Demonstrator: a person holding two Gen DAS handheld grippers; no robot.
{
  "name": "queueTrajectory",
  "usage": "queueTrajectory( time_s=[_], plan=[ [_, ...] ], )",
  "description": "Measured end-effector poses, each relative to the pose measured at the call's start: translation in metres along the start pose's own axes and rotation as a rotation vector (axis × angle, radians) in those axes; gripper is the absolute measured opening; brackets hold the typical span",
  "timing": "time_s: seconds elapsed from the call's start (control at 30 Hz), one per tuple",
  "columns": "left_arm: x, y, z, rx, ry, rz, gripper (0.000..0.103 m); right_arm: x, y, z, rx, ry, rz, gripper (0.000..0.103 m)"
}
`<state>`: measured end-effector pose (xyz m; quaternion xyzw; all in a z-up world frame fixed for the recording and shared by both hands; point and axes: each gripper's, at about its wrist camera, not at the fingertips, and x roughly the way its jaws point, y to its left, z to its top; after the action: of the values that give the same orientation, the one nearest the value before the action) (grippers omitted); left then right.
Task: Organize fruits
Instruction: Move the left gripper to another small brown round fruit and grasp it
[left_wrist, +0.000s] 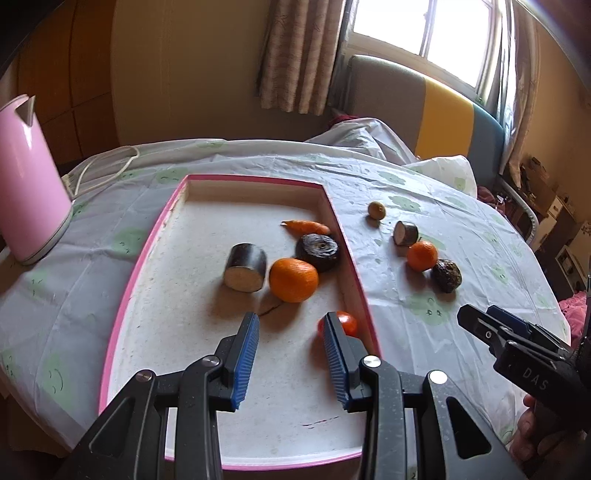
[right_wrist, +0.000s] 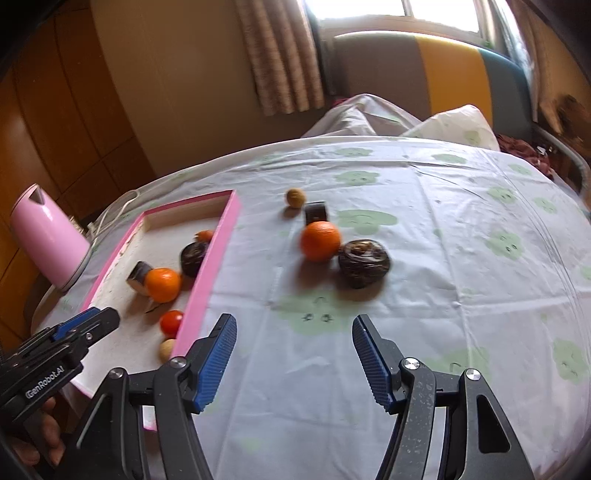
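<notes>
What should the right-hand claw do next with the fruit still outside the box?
Probably reach forward to the orange on the cloth. The right gripper is open and empty, pointing that way, and that orange sits outside the pink box where other fruit already lies.

Pink-rimmed tray (left_wrist: 129, 280) sat center-left, holding an orange (left_wrist: 293, 279), a cherry tomato (left_wrist: 349, 322) and a small carrot (left_wrist: 306, 226). Another orange (right_wrist: 320, 240) lay right, on the cloth.
</notes>
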<state>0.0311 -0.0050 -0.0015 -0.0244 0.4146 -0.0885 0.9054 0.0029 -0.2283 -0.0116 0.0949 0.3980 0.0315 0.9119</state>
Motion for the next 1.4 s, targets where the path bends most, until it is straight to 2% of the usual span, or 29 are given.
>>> queueTrajectory(
  time_s=[0.23, 0.4, 0.43, 0.47, 0.53, 0.7, 0.83, 0.9, 1.1, 1.13, 1.2, 1.4],
  plan=[
    [0.008, -0.032, 0.012, 0.067, 0.008, -0.098, 0.036, 0.001, -0.031, 0.001, 0.042, 0.005, -0.038, 0.066],
    [0.020, -0.045, 0.037, 0.087, 0.023, -0.145, 0.034, 0.001, -0.043, 0.003, 0.048, 0.005, -0.048, 0.065],
    [0.023, -0.048, 0.042, 0.098, 0.023, -0.144, 0.033, 0.003, -0.045, 0.005, 0.048, 0.005, -0.046, 0.065],
    [0.027, -0.051, 0.046, 0.107, 0.025, -0.150, 0.033, 0.004, -0.046, 0.007, 0.046, 0.006, -0.043, 0.060],
    [0.037, -0.057, 0.053, 0.108, 0.041, -0.170, 0.033, 0.007, -0.046, 0.011, 0.045, 0.002, -0.035, 0.059],
    [0.063, -0.069, 0.066, 0.110, 0.088, -0.193, 0.033, 0.021, -0.043, 0.021, 0.016, 0.012, -0.016, 0.059],
    [0.080, -0.076, 0.073, 0.115, 0.118, -0.178, 0.033, 0.035, -0.042, 0.027, -0.018, 0.031, -0.012, 0.059],
    [0.085, -0.079, 0.076, 0.123, 0.120, -0.176, 0.033, 0.044, -0.044, 0.030, -0.031, 0.047, -0.028, 0.068],
    [0.099, -0.085, 0.087, 0.122, 0.131, -0.183, 0.033, 0.064, -0.046, 0.040, -0.086, 0.067, -0.026, 0.068],
    [0.102, -0.086, 0.090, 0.118, 0.135, -0.181, 0.033, 0.065, -0.046, 0.040, -0.094, 0.061, -0.038, 0.067],
    [0.109, -0.087, 0.096, 0.111, 0.143, -0.183, 0.033, 0.067, -0.047, 0.041, -0.090, 0.058, -0.038, 0.044],
    [0.133, -0.092, 0.116, 0.092, 0.164, -0.186, 0.033, 0.060, -0.053, 0.037, -0.077, 0.044, -0.057, 0.044]
  ],
)
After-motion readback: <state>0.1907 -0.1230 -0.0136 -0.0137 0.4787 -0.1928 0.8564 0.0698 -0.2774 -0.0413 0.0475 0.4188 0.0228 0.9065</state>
